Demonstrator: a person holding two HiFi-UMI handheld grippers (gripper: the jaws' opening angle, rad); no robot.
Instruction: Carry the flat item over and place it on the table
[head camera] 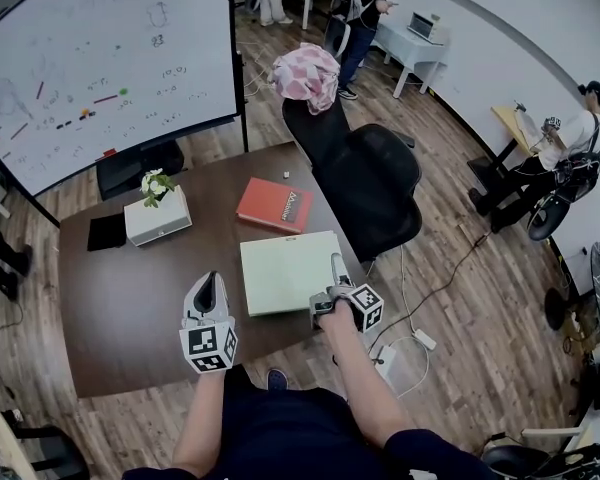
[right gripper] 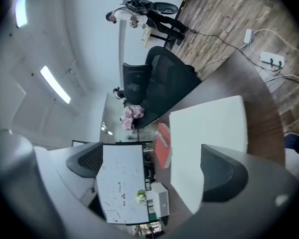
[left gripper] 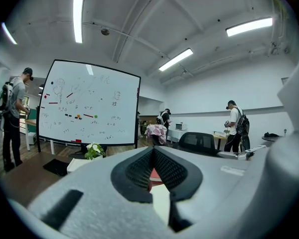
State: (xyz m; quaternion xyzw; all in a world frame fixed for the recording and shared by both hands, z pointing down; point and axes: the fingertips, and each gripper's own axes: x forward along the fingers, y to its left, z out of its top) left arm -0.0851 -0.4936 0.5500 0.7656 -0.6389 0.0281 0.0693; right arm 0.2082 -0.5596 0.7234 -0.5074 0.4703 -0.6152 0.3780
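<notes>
The flat item (head camera: 285,271), a pale square board, lies on the dark brown table (head camera: 130,308) near its front right corner. My right gripper (head camera: 331,286) stands open at the board's front right edge, jaws wide apart and empty. In the right gripper view the board (right gripper: 204,133) lies close to the right-hand finger (right gripper: 217,172). My left gripper (head camera: 208,290) hovers over bare table left of the board, jaws shut on nothing. The left gripper view shows its pads (left gripper: 164,171) meeting at the tip, with a slice of the board (left gripper: 162,203) below.
A red book (head camera: 275,205) lies behind the board. At the table's far left stand a white box with a small plant (head camera: 157,218) and a black pad (head camera: 107,231). A black office chair (head camera: 365,173) crowds the right edge. A whiteboard (head camera: 90,58) stands behind; people work farther off.
</notes>
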